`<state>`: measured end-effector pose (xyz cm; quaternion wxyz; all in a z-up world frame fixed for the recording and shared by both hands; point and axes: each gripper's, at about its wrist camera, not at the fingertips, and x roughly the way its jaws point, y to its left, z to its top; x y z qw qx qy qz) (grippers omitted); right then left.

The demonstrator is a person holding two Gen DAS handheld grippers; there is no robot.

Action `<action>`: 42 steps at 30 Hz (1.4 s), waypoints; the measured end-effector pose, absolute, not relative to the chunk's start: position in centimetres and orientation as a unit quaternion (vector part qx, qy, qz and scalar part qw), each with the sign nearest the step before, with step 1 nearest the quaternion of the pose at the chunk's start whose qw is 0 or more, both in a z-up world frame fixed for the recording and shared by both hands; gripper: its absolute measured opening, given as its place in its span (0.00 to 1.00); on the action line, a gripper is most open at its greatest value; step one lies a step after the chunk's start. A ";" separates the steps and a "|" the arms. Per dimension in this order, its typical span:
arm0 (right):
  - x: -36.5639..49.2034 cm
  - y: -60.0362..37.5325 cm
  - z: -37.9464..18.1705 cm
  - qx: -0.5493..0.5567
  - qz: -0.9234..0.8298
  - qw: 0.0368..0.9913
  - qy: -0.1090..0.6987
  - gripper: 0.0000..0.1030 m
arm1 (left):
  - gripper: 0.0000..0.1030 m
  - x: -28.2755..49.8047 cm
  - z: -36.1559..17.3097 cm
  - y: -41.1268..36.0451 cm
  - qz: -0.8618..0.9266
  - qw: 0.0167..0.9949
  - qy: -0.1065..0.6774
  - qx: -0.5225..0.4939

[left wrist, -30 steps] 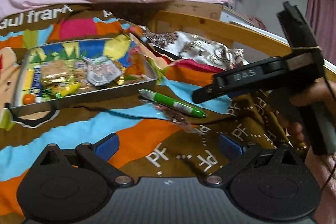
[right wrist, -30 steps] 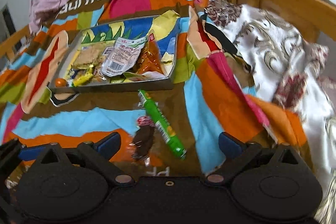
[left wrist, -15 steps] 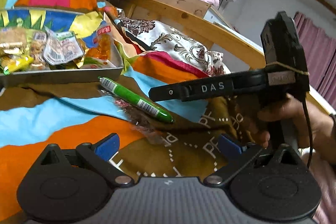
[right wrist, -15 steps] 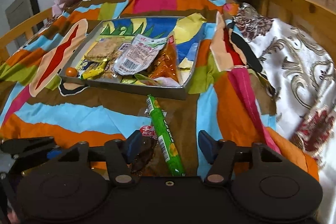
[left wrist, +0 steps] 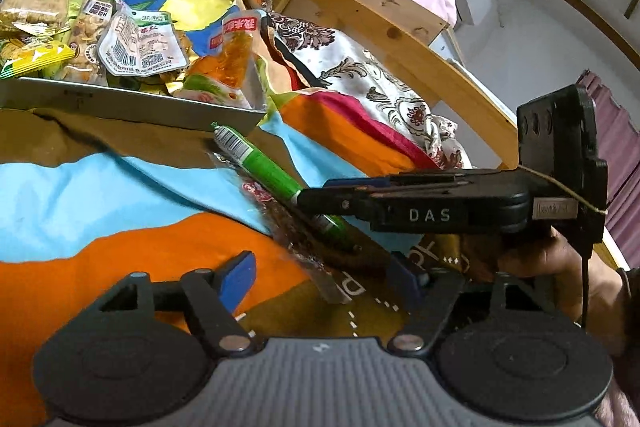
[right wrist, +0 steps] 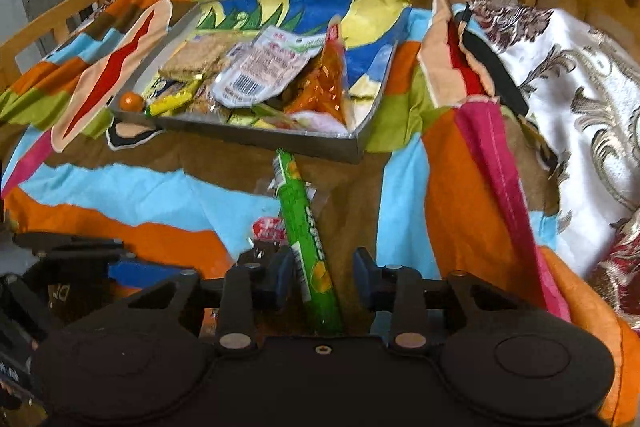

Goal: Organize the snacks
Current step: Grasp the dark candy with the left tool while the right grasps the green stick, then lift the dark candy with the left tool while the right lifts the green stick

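Right wrist: long green snack stick (right wrist: 305, 247), yellow-printed.

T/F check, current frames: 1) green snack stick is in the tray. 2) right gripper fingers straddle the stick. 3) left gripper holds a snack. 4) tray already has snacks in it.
1) False. The green snack stick lies on the bedspread in front of the tray.
2) True. The right gripper has a finger on each side of it, not yet shut.
3) False. The left gripper is open, holding nothing.
4) True.
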<state>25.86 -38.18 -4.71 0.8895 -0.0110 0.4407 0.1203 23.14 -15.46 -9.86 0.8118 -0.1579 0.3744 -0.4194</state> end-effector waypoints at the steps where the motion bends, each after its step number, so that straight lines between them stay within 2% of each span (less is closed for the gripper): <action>1: 25.9 -38.3 -4.8 -0.010 0.123 0.889 0.441 0.30 | 0.70 23.3 -9.8 -15.7 -0.418 0.812 0.376 -0.157; 4: 25.7 -39.0 -4.4 -0.003 0.116 0.894 0.432 0.26 | 0.66 23.8 -9.6 -16.4 -0.416 0.813 0.380 -0.149; 13: 25.7 -40.9 -4.4 0.040 0.096 0.897 0.429 0.26 | 0.50 25.4 -9.4 -18.8 -0.385 0.817 0.414 -0.113; 15: 25.7 -40.8 -4.5 0.040 0.098 0.897 0.430 0.26 | 0.45 25.9 -9.4 -19.2 -0.371 0.819 0.422 -0.117; 17: 25.7 -40.6 -4.7 0.042 0.101 0.895 0.432 0.26 | 0.34 26.3 -9.4 -19.6 -0.352 0.822 0.431 -0.119; 20: 25.5 -40.1 -4.7 0.040 0.108 0.892 0.438 0.17 | 0.26 26.3 -9.3 -19.6 -0.332 0.825 0.441 -0.120; 32: 22.4 -39.0 -4.2 0.042 0.131 0.873 0.467 0.18 | 0.25 22.4 -8.3 -16.1 -0.324 0.820 0.461 -0.105; 35: 22.3 -38.3 -4.4 0.026 0.125 0.873 0.471 0.25 | 0.25 21.2 -8.0 -14.8 -0.316 0.821 0.464 -0.098; 42: 23.1 -36.7 -5.2 -0.017 0.109 0.878 0.465 0.27 | 0.26 20.6 -8.3 -14.8 -0.307 0.827 0.460 -0.098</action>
